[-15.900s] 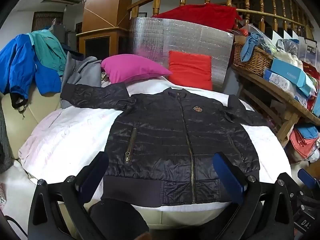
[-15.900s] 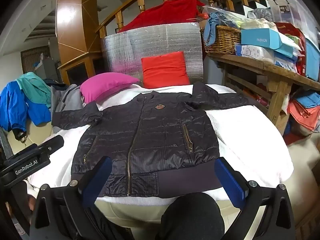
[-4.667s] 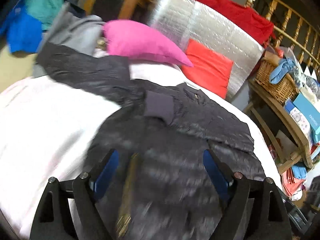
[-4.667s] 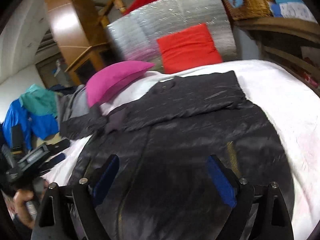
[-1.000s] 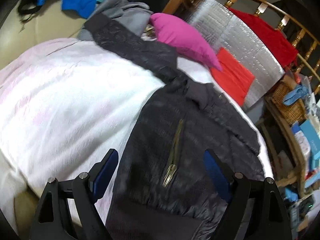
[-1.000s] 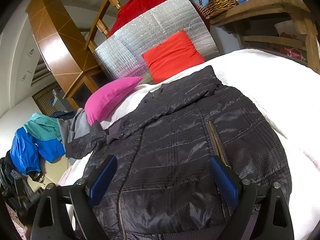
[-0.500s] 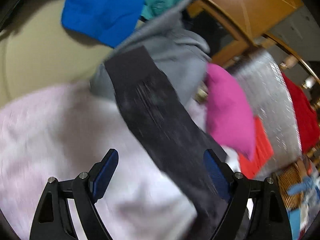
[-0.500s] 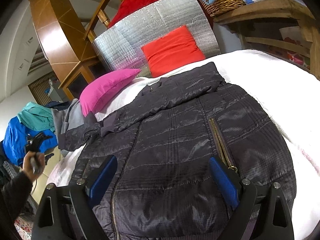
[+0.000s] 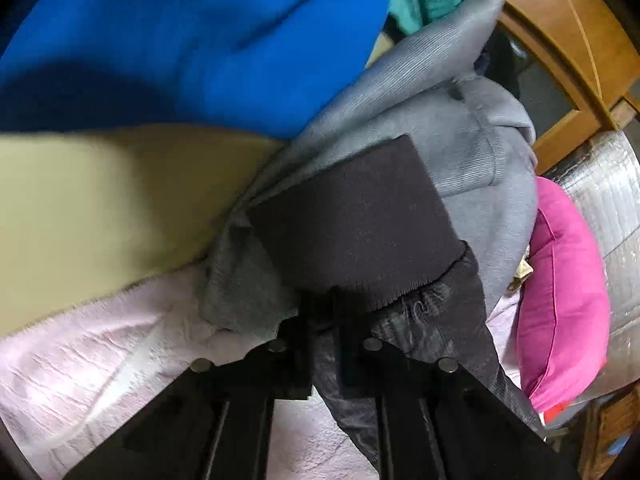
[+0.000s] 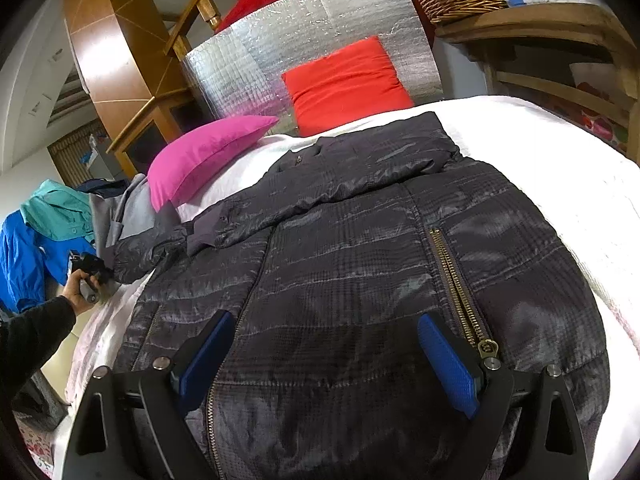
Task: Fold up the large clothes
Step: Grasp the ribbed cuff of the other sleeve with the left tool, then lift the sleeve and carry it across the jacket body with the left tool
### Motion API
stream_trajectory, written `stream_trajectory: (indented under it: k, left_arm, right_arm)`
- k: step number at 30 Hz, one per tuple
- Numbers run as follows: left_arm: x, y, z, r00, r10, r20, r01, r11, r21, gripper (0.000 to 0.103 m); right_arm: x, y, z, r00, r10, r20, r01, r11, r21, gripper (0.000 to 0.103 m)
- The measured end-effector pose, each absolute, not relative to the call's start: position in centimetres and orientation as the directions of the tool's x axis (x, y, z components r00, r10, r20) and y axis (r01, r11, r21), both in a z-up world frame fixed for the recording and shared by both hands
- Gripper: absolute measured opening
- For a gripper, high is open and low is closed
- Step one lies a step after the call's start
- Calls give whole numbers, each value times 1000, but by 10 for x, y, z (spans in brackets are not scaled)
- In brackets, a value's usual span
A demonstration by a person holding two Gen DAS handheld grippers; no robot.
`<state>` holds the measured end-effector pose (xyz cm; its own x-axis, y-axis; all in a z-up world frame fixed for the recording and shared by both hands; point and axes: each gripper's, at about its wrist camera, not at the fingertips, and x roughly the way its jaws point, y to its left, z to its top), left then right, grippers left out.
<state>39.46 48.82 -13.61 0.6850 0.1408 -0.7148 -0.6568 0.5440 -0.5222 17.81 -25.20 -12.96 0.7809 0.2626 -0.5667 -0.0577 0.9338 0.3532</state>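
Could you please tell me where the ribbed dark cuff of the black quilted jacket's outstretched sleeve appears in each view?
Left wrist view: the ribbed dark cuff fills the centre, lying on a grey garment, with the left gripper shut on its near edge.
Right wrist view: the cuff itself cannot be made out; it is at the far left, where the sleeve ends at the left gripper.
Shared landmark: the magenta pillow.

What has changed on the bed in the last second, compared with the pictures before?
The left gripper travelled from the jacket's body out to the far sleeve and its jaws have just closed on the sleeve beside the ribbed cuff. The right gripper stays open above the jacket. The other sleeve stays folded across the chest; the pink pillow has not moved.
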Motion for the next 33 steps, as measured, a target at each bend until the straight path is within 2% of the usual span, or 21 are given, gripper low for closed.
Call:
stream_trajectory:
  k: [3,11,17,19,20,21,22,24,26,28,30,33]
  left_arm:
    - [383,476,-114,699,173,-694,-635,597,-491,5]
    - [351,397,7,796,235,-557,-463,830,-312,1]
    - [344,306,84,875,164,-455,-277,941,-195,1]
    - [344,283,95,887,118,-446,-238,945,-224,1]
    - [340,275,95,891,74,-449,-218,935,-278,2]
    - [344,272,91,888,49,-458,-211,927,-310,14]
    - [339,272,83,881,24,-472,-210,915,-345,49]
    - [324,281,61,868,49,-494,-269,883,-385,91]
    - [302,306,25,855,125,-504,-369,829,-421,91]
    - [288,340,-16,804,151,-575,-470,754,-459,91]
    - [269,382,-65,760,129,-637,-564,618,-548,90]
    - [233,430,-131,738,91,-669,-649,369,-665,90]
  right_arm:
    - [177,-254,-129,785,267,-558,-59,930,362,95]
    - [170,-261,-125,801,297,-520,-76,911,405,95]
    - [164,-272,-122,812,323,-486,-78,885,459,95]
    - [163,-276,-122,814,337,-473,-79,872,484,95]
    - [163,-278,-123,813,344,-469,-80,865,496,95]
    - [162,-280,-122,813,350,-466,-81,860,505,95]
    - [161,-282,-122,814,354,-461,-82,856,511,95]
    - [158,-286,-122,817,365,-447,-88,845,528,95]
    - [157,-290,-122,820,367,-439,-86,837,540,95]
    - [158,-294,-124,820,377,-431,-79,820,566,95]
    - [161,-294,-125,816,380,-435,-72,814,576,95]
    - [162,-290,-124,817,372,-440,-75,825,560,95]
